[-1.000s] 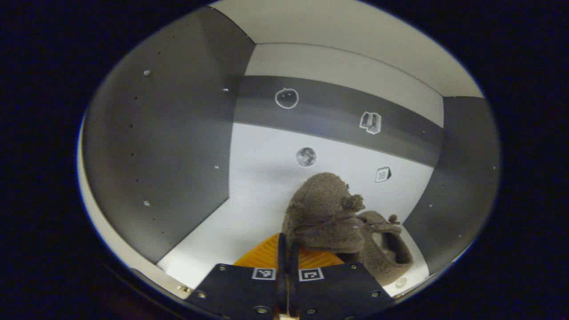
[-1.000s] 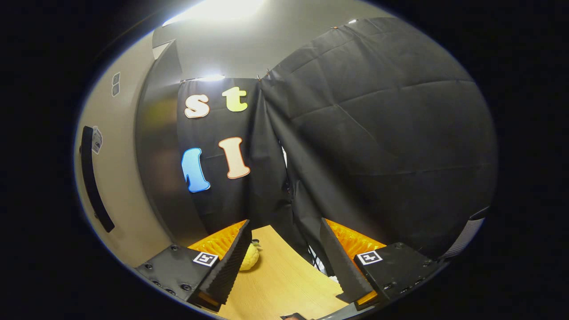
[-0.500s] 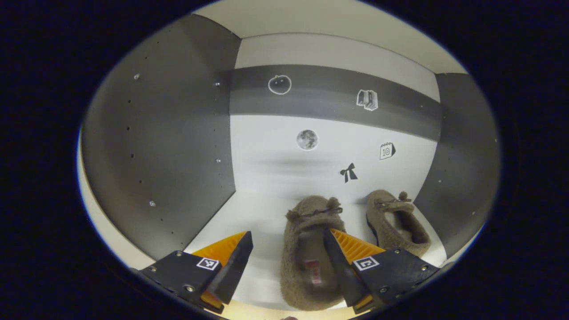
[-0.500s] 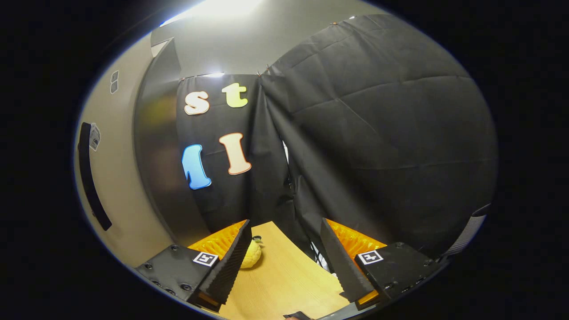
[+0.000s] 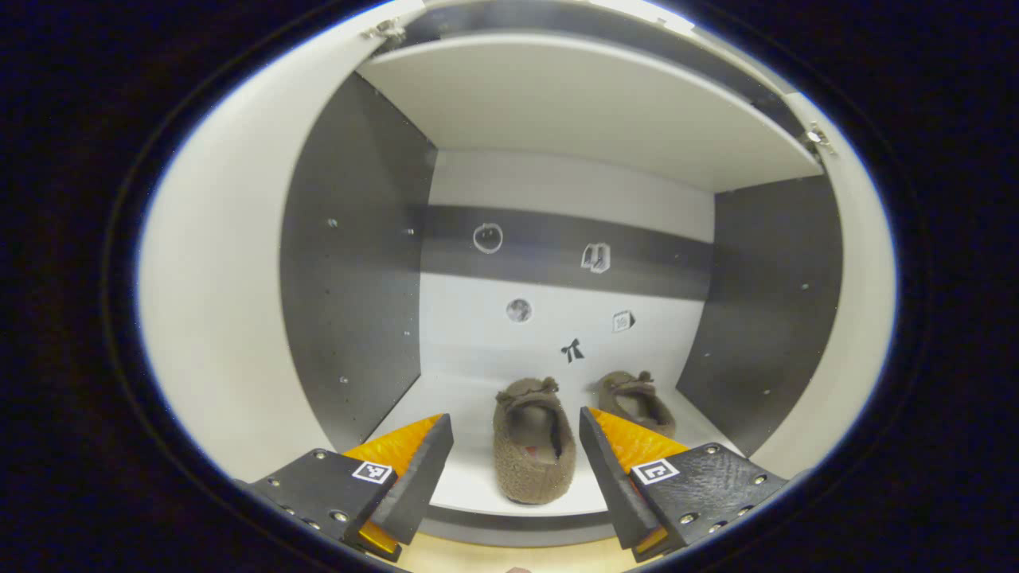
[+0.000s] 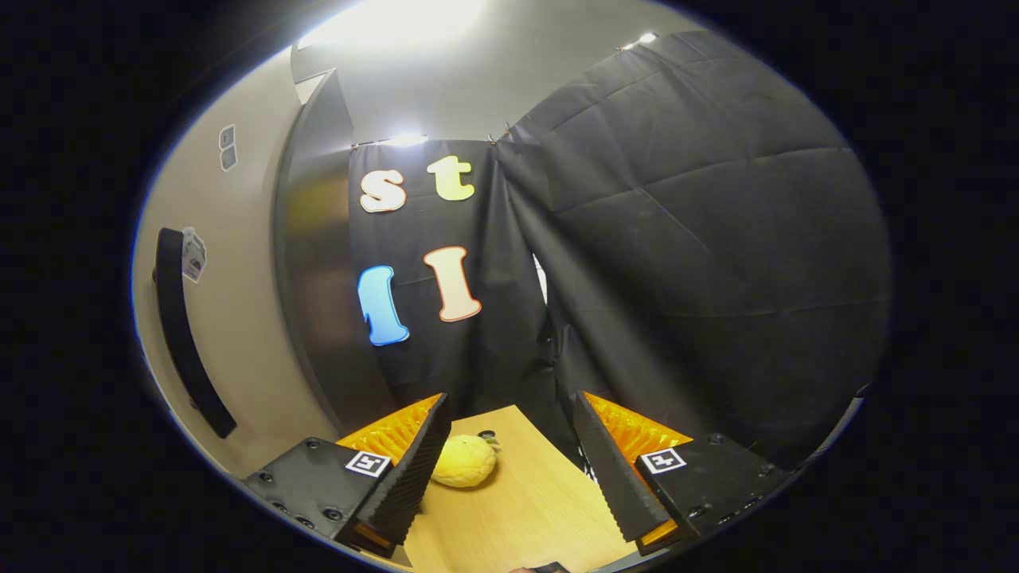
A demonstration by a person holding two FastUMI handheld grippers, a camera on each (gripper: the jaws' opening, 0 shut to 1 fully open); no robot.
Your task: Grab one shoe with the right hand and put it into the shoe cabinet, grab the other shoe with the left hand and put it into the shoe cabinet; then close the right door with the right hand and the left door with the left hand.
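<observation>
both shoes in, doors next

my left gripper (image 5: 513, 461) spread, empty; near shoe (image 5: 532, 446) and far shoe (image 5: 635, 402) on cabinet shelf (image 5: 470, 485), soft, light. right gripper (image 6: 509, 461) spread over counter (image 6: 517, 509); right door (image 6: 231, 318) rigid, push its edge.

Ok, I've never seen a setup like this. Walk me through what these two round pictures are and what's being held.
No robot arm here: a person carries a two-finger gripper in each hand, and a fisheye camera rides on each one, looking along its fingers.

The left gripper view looks into the open shoe cabinet. The left gripper is open, holding nothing. Two fuzzy brown shoes sit on the cabinet floor: the near shoe ahead between the fingers, the far shoe farther back beside it.

The right gripper view faces the booth's black cloth wall. The right gripper is also open and empty, above a wooden table with a yellow plush toy on it.
</observation>
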